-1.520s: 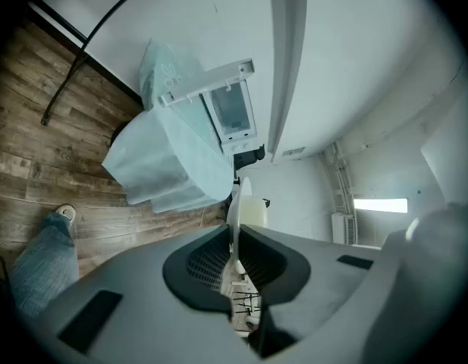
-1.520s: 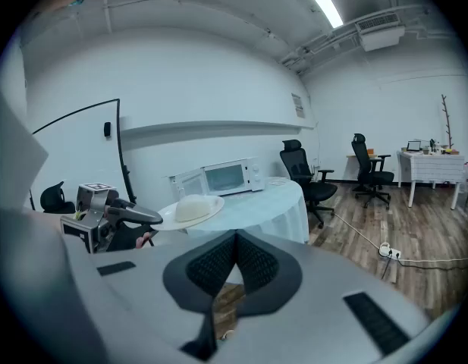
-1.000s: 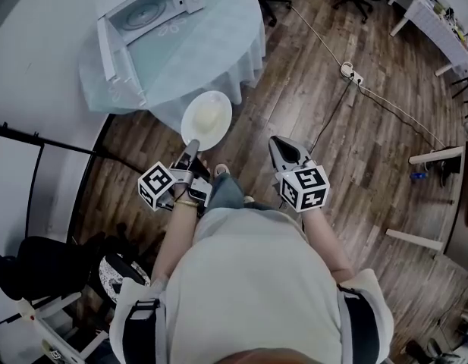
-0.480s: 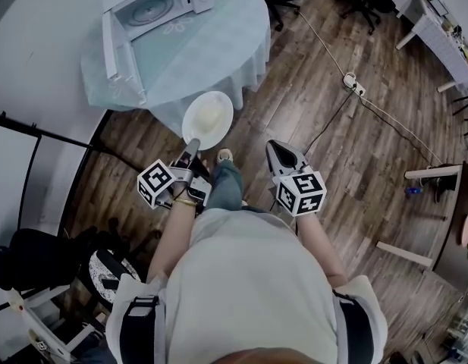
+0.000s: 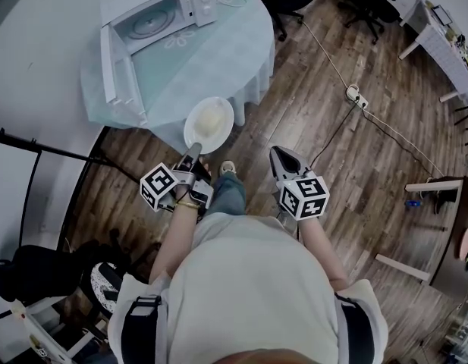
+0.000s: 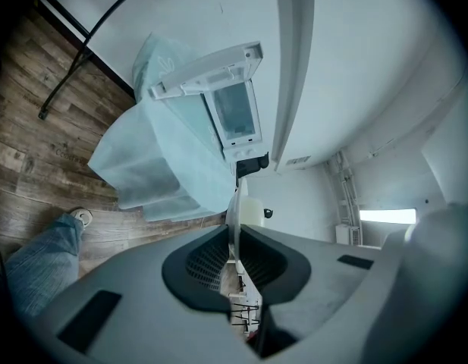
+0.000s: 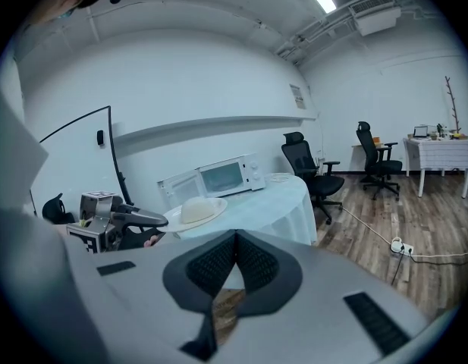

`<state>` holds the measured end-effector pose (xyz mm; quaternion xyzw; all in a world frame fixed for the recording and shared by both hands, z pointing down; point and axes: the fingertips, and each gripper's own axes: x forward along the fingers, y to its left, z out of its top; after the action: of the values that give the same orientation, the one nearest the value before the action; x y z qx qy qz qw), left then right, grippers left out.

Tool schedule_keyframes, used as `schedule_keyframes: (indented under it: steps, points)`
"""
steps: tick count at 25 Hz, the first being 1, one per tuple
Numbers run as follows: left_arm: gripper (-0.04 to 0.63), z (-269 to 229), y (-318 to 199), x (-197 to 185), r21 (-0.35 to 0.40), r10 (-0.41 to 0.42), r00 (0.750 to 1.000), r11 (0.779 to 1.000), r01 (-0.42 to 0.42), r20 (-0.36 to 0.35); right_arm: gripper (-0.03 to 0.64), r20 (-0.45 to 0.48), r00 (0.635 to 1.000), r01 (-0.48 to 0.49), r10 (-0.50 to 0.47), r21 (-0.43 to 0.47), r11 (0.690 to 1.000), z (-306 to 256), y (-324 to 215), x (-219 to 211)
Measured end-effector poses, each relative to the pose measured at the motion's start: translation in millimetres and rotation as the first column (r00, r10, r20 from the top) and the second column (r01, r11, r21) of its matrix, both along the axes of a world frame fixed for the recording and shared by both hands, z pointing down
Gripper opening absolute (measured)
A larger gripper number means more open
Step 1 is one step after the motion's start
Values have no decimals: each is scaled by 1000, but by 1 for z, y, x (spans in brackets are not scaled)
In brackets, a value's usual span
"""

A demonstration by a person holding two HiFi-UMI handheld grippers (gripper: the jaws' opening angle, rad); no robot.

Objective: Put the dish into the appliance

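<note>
Ahead of the left tool (image 5: 193, 152) and slightly leftward on the table (image 5: 218, 55), the appliance (image 5: 154, 21) stands open; the dish (image 5: 208, 122), clamped by its rim, hangs just beyond that tool, while the right tool (image 5: 279, 154), jaws together and empty, sits farther off

**A:** So what's actually different from a second ago?

**B:** The person has walked closer to the table (image 5: 241, 51). The microwave (image 5: 154, 21) has slid further down into the head view, so more of its top shows now.

**A:** And the dish?

**B:** The dish (image 5: 209, 121) in the left gripper (image 5: 191, 153) came along, and its far rim now overlaps the table's edge. The right gripper (image 5: 279, 153) moved up alongside. The power strip (image 5: 357, 95) on the floor has dropped lower in frame too.
</note>
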<state>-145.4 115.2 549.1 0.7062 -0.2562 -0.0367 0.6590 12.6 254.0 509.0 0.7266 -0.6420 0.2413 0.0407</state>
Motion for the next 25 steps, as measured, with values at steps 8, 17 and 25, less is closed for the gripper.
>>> schedule_keyframes:
  steps: [8,17,25]
  points:
    - [37,-6,-56,32,4,-3,1000,1000,3,1,8,-15,1000,23,-23,10,1000,-13,-60,29]
    - [37,-2,-117,64,-17,26,998,1000,-25,51,8,1,999,37,-37,-19,999,-9,-122,59]
    - [37,-13,-191,84,-1,-35,999,999,35,13,8,21,1000,16,-16,6,1000,-14,-192,85]
